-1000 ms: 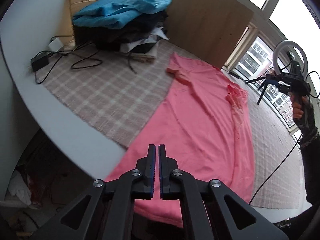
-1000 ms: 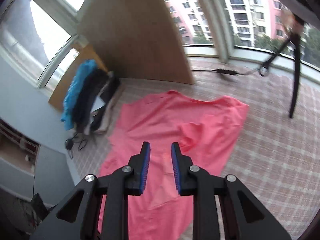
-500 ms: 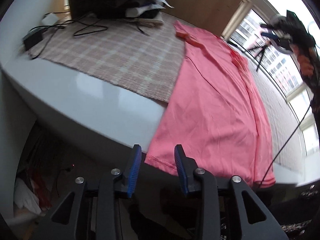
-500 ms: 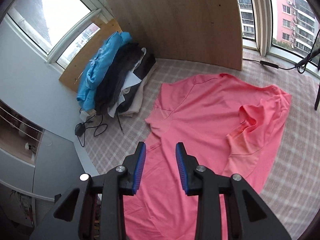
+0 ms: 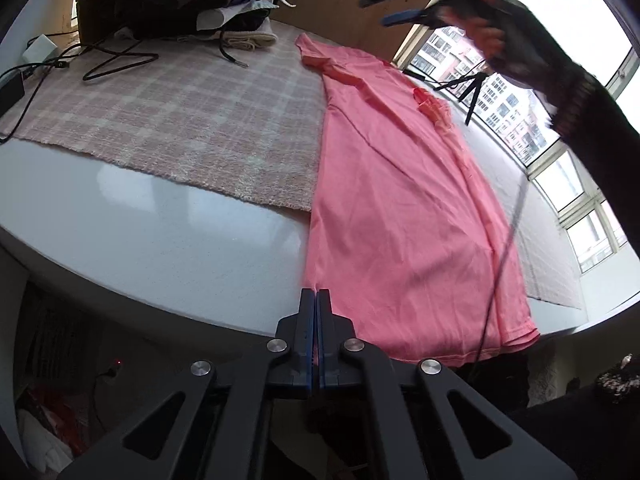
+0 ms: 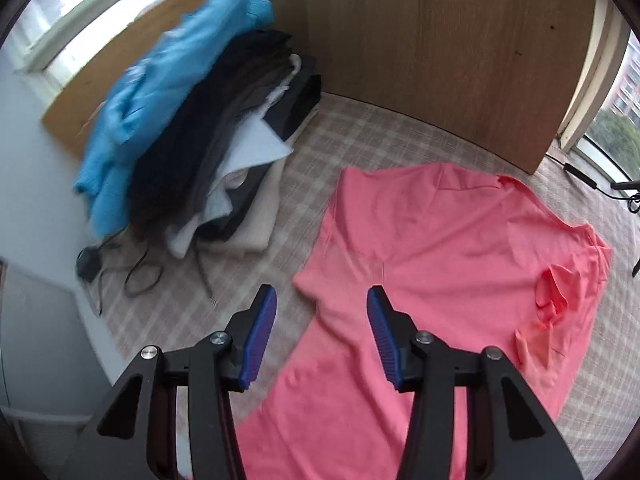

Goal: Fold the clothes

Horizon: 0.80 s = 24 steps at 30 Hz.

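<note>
White worktop [image 5: 168, 240] w/ plaid cloth [image 5: 192, 120]: pink T-shirt [image 5: 400, 208] lies flat across it, hem over near edge. Stack of folded clothes [image 6: 200, 132] sits far left by wood panel [image 6: 440, 48]. Left tool [image 5: 316, 304] is clamped on shirt's near-left hem corner. Right tool [image 6: 322, 312] hovers above shirt's left sleeve, jaws apart & opening, nothing between.

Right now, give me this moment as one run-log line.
left hand-held gripper: shut on pink shirt hem corner | right hand-held gripper: opening, empty, above shirt's sleeve | fold: not started
</note>
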### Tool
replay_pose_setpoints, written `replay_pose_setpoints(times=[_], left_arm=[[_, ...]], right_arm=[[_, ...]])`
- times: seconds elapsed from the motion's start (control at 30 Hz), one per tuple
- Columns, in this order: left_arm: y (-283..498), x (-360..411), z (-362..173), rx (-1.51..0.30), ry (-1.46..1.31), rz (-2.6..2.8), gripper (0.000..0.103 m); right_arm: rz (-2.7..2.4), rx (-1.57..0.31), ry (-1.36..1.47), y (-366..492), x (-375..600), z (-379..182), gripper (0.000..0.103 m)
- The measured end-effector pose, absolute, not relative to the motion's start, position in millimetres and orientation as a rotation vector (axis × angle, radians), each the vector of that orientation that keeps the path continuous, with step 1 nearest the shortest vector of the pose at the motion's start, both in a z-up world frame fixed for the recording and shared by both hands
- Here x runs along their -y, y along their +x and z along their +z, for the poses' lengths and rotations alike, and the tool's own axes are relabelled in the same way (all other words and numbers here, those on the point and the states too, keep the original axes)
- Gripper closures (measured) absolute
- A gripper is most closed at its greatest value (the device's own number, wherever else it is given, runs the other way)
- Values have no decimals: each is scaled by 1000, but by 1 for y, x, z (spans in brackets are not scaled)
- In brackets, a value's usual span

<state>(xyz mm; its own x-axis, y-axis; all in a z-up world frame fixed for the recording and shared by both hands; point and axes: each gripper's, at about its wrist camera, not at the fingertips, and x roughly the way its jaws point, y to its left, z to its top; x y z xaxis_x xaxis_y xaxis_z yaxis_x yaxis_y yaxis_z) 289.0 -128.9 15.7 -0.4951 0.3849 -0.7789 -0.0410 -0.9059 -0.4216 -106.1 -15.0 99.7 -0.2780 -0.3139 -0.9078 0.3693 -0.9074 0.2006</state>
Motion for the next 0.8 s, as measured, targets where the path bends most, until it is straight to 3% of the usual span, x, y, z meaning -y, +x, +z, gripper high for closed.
replay_pose_setpoints(times=[0.1,0.53,0.57,0.67,0.8], left_arm=[[289,131,16,550,-1391,2460,103],[285,141,17,672,-1334,2421,103],[285,142,17,679,-1333,2419,103],[286,143,18,681,-1327,2427,103],[290,140,28,690,-1295,2457,103]], right_arm=[[-2196,36,1645,-147,34,72,56],[-2287,-214,1836,-228,86,-4,57],[-2280,-231,1833,-227,85,-4,59],[-2247,-245,1827,-227,79,-2,97],[-2246,-134,1766,-231,53,19,100]])
